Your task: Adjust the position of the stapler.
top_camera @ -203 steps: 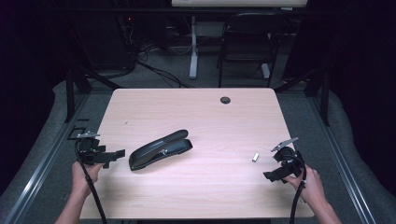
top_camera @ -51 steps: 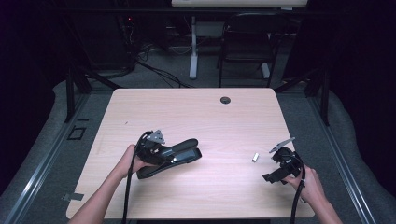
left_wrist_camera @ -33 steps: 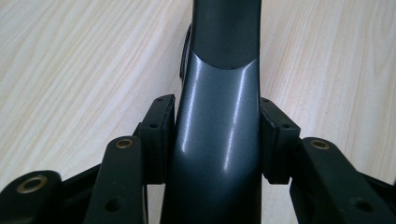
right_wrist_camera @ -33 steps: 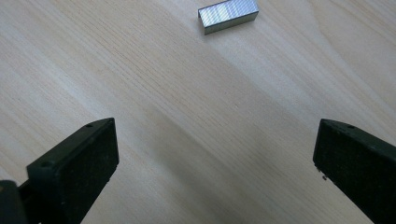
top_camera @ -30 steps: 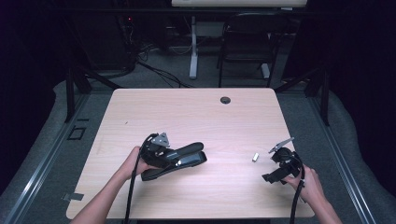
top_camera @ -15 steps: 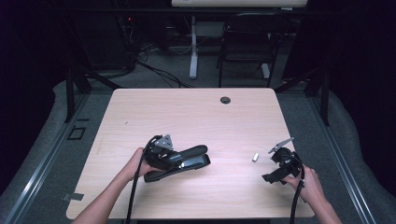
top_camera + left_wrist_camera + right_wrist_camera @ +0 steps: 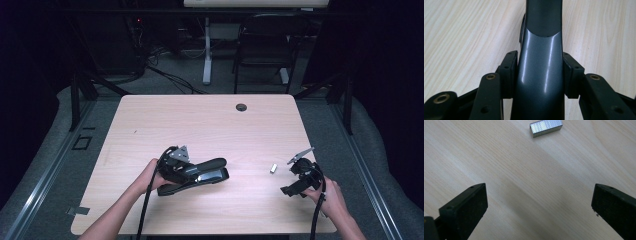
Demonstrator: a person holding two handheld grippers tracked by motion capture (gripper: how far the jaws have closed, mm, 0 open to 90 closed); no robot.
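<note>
The left gripper's fingers (image 7: 509,72) are clamped on the stapler (image 7: 202,174) low and left of centre on the counter (image 7: 210,120). The right gripper (image 7: 539,205) gapes wide, holding nothing, the staple strip (image 7: 545,127) just ahead. Stapler secured, I'd say; the strip is not yet picked up.

Left gripper (image 7: 192,172) jaws clamped shut on a grip, right gripper (image 7: 295,176) jaws wide apart

Low in the frame we grip the black stapler (image 7: 200,175) with our left gripper (image 7: 187,170); our right gripper (image 7: 296,176) rests lower right, near a staple strip (image 7: 273,168).
</note>
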